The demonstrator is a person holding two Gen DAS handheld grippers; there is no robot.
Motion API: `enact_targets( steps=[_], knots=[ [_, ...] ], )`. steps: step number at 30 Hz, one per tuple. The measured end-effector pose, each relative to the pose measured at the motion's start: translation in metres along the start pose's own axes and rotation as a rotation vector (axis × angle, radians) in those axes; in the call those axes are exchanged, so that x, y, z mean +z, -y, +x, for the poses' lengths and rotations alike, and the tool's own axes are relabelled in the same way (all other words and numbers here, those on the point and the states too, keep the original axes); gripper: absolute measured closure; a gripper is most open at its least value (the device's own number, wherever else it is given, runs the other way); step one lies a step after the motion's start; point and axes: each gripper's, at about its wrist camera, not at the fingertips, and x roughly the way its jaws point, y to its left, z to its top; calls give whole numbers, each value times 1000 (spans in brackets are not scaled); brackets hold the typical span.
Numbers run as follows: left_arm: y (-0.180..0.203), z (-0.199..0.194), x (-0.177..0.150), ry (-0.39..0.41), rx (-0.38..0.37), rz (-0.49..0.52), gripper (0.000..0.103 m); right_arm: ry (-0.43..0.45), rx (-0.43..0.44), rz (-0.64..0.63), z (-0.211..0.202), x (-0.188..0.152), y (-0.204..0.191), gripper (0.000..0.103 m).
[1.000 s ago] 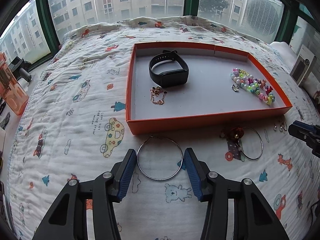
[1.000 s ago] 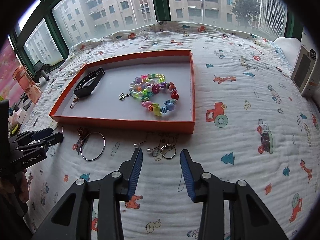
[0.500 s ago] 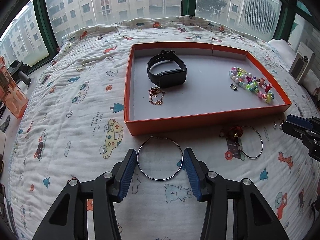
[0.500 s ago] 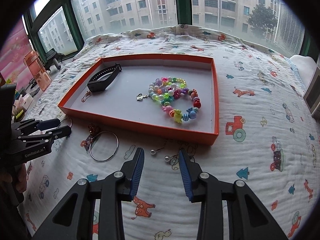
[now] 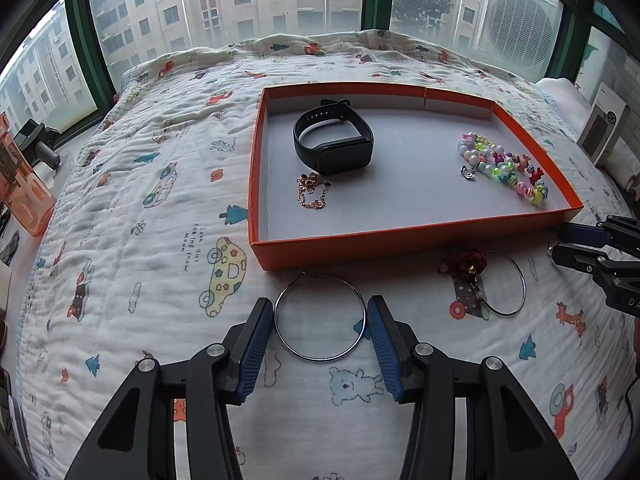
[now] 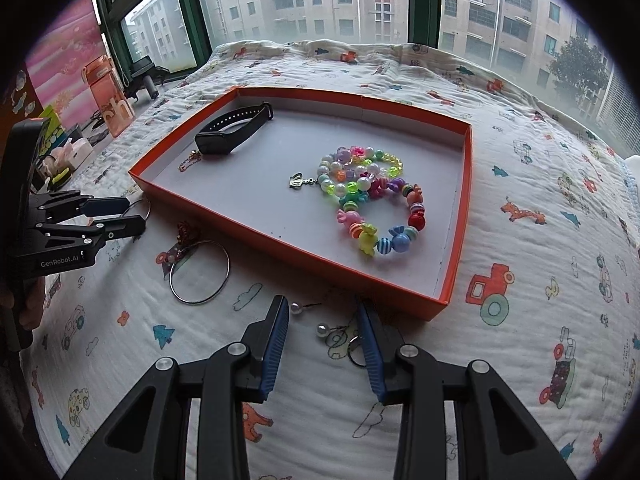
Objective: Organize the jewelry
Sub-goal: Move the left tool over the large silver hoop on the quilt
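The left gripper point(image 5: 320, 320) is sitting low in its frame with jaws apart on either side of a thin hoop point(image 5: 320, 317) lying flat on the quilt point(image 5: 120, 260) just below the orange tray point(image 5: 400, 240). The right gripper point(image 6: 322, 322), jaws also apart, is straddling pearl earrings point(image 6: 322, 330) at lower centre. Each probably needs to be pressing into the soft quilt while closing slowly, since thin wire and round pearls are likely to slip.
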Motion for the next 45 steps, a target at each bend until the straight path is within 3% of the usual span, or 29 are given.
enact_targets(
  steps=[4, 6, 24, 27, 31, 45],
  knots=[
    [0, 0, 0, 1, 2, 2, 51, -15, 10, -30, -1, 0, -1, 68],
    [1, 0, 0, 0, 2, 4, 51, -30, 35, -35, 0, 0, -1, 77],
    [-1, -1, 0, -2, -10, 18, 50, -33, 19, -75, 0, -3, 1, 77],
    [-1, -1, -1, -2, -10, 23, 50, -33, 5, -90, 0, -3, -2, 84],
    [-2, -1, 0, -5, -16, 26, 50, -28, -2, -94, -1, -4, -3, 84],
    [-5, -6, -4, 0, -44, 19, 51, 0, -2, -52, -10, -10, -10, 84]
  ],
)
